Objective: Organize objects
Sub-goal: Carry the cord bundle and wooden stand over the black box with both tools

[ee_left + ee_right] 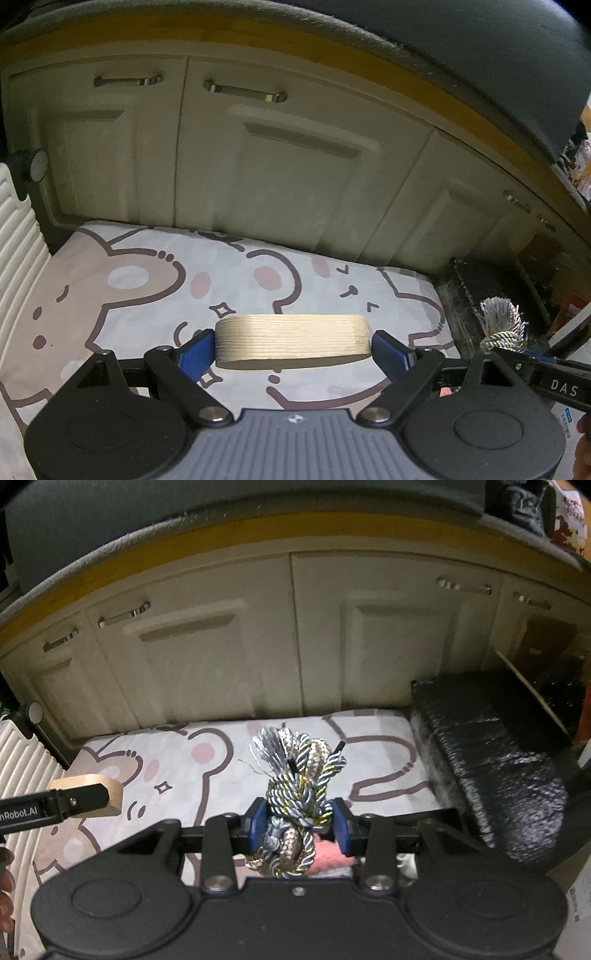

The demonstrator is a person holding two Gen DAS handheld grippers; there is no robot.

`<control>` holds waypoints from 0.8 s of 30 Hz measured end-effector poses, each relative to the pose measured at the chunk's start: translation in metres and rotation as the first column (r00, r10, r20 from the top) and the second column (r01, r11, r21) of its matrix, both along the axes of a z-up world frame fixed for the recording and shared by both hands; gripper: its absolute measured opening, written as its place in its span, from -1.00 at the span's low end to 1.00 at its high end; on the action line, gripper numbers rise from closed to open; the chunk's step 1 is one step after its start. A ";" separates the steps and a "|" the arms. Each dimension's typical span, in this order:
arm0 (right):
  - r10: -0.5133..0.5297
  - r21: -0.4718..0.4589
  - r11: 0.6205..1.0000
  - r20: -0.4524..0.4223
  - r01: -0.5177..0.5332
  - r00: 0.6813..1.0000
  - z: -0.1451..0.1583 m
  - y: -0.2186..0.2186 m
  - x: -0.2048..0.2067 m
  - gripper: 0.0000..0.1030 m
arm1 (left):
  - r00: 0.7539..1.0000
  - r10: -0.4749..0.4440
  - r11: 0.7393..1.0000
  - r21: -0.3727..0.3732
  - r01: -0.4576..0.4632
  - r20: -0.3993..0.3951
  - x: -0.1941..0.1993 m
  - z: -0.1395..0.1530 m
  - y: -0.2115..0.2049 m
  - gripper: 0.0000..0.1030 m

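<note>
My left gripper [293, 349] is shut on a flat oval wooden block [291, 341], held by its two ends above a cartoon-printed mat [155, 295]. The block also shows at the left of the right wrist view [99, 792]. My right gripper [300, 821] is shut on a knotted bundle of grey, gold and brown twisted rope [297, 794] with a tassel end, held above the same mat [207, 775]. The rope's tassel shows at the right of the left wrist view [500, 325]. A pink fuzzy item [330, 856] lies under the right gripper.
Cream cabinet doors [258, 155] with metal handles stand behind the mat. A black wrapped bundle [487, 757] lies right of the mat. A white ribbed case [18, 251] stands at the left. A grey cushion edge [480, 44] overhangs above.
</note>
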State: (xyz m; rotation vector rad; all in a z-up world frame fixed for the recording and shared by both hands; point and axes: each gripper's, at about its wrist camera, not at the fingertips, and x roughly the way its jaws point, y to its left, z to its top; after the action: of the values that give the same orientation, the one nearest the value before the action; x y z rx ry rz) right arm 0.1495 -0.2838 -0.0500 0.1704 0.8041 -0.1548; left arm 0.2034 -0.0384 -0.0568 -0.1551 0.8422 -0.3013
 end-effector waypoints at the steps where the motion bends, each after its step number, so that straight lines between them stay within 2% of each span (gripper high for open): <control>1: -0.002 -0.003 1.000 0.005 0.002 1.000 0.002 -0.004 -0.003 -0.24 | 1.000 -0.006 1.000 0.000 0.006 0.003 -0.002 0.001 -0.003 0.74; 9: -0.021 -0.058 0.998 0.013 0.022 1.000 0.006 -0.031 -0.022 -0.24 | 0.998 -0.055 0.998 -0.013 0.056 0.017 -0.013 0.004 -0.021 0.74; 18: -0.046 -0.125 0.991 -0.037 0.041 0.998 -0.004 -0.065 -0.041 -0.24 | 0.990 -0.144 0.989 -0.022 0.144 0.003 -0.029 -0.001 -0.060 0.74; 24: -0.066 -0.090 0.994 -0.077 0.059 0.995 -0.020 -0.085 -0.045 -0.24 | 0.980 -0.198 0.979 -0.042 0.198 -0.017 -0.039 -0.004 -0.084 0.74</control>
State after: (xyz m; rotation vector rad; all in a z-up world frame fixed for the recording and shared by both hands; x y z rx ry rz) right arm 0.1047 -0.3686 -0.0695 0.1071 0.8701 -0.2574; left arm 0.1647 -0.1227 -0.0605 -0.1123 0.8741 -0.5046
